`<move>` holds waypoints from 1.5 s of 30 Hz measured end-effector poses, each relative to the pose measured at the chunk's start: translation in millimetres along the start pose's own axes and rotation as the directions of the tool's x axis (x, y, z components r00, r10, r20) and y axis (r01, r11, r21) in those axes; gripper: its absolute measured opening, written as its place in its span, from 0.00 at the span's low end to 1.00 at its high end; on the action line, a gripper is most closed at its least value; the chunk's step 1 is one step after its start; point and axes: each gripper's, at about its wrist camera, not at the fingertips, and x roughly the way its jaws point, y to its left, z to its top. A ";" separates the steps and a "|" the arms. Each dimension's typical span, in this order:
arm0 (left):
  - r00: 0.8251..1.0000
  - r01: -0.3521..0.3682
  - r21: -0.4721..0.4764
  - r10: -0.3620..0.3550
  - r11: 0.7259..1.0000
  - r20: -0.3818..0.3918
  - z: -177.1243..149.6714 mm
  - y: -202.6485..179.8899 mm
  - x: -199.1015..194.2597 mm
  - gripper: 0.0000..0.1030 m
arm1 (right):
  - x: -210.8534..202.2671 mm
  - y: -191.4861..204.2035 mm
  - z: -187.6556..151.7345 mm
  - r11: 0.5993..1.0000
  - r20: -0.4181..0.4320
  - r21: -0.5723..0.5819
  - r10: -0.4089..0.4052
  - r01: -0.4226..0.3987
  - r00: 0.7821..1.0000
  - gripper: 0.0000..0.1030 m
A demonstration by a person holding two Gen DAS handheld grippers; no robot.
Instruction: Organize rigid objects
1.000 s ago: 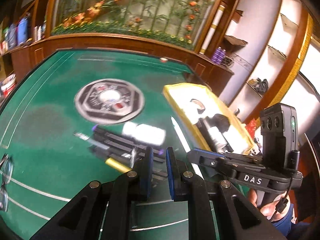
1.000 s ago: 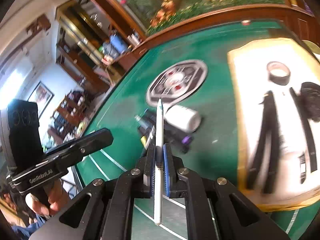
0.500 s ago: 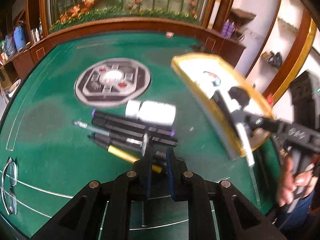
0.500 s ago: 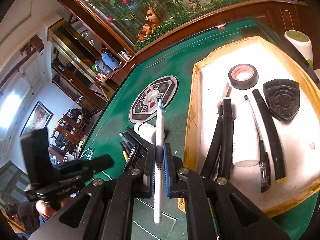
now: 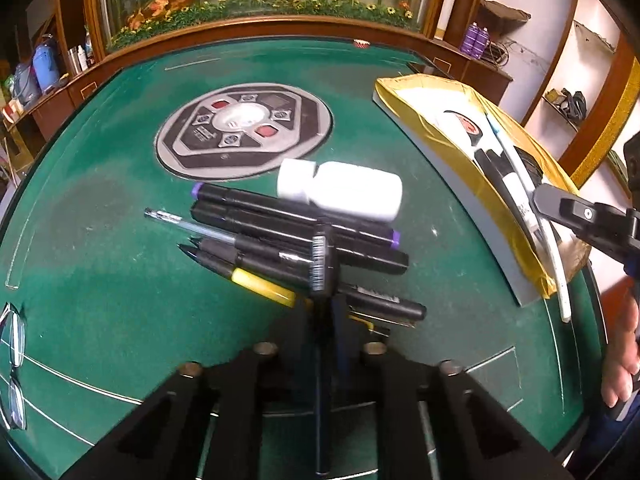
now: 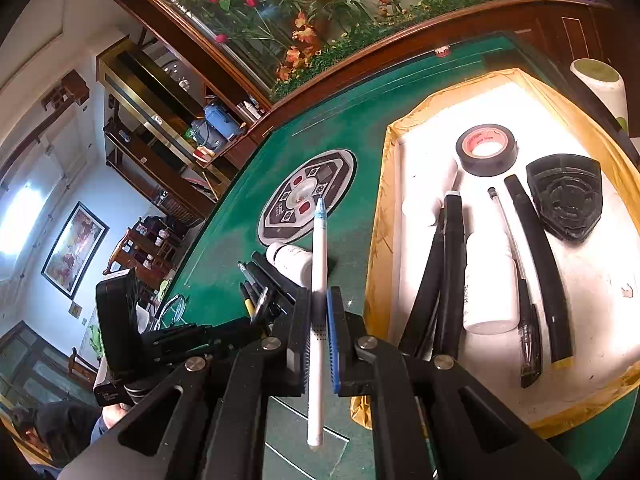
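**Both grippers clamp pens over the green table**

Green felt covers the round table [image 5: 100, 280], with a grey round control panel [image 5: 244, 130] at upper centre of the left wrist view. Below it a white plastic bottle [image 5: 340, 194] lies beside a heap of black marker pens [image 5: 280, 232]. At bottom centre, the left gripper [image 5: 326, 312] has just been closing and pinches a slim black pen [image 5: 322, 264]. In the right wrist view, the right gripper [image 6: 319, 344] grips a white pen [image 6: 319, 264], jaws narrow, left of the white gold-rimmed tray [image 6: 378, 208] holding a black tape roll [image 6: 486, 150].
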 end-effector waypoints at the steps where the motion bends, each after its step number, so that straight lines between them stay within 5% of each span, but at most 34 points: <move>1: 1.000 0.008 -0.015 -0.008 1.000 0.001 0.9 2.9 0.4 0.09 | -0.1 -0.5 -0.5 1.000 0.000 0.001 -0.001 0.001 1.000 0.07; 9: 0.997 0.054 -0.066 -0.050 0.996 0.050 6.6 10.5 -15.1 0.08 | 0.5 -2.5 -1.1 1.000 0.001 0.008 -0.001 0.001 1.000 0.07; 14: 0.987 0.142 -0.066 -0.137 0.988 0.079 21.5 -4.6 -31.8 0.08 | -5.6 -3.2 3.0 1.000 0.014 0.008 0.002 -0.002 1.000 0.07; 21: 0.965 0.243 0.016 -0.243 0.970 0.099 58.6 -65.2 -43.7 0.08 | -36.4 -13.8 31.9 0.999 0.107 0.014 -0.041 0.040 0.993 0.07; 26: 0.946 0.312 0.040 -0.314 0.949 0.085 90.9 -116.6 -26.1 0.08 | -45.0 -37.1 52.4 0.985 0.169 0.052 -0.169 0.162 0.971 0.07; 32: 0.935 0.353 -0.010 -0.353 0.935 0.014 105.0 -148.9 20.3 0.08 | -33.4 -74.7 48.0 0.961 0.102 0.120 -0.262 0.250 0.960 0.07; 45: 0.943 0.330 -0.079 -0.333 0.941 -0.022 96.6 -150.2 57.0 0.08 | -16.0 -85.9 44.1 0.946 0.020 0.127 -0.304 0.299 0.952 0.07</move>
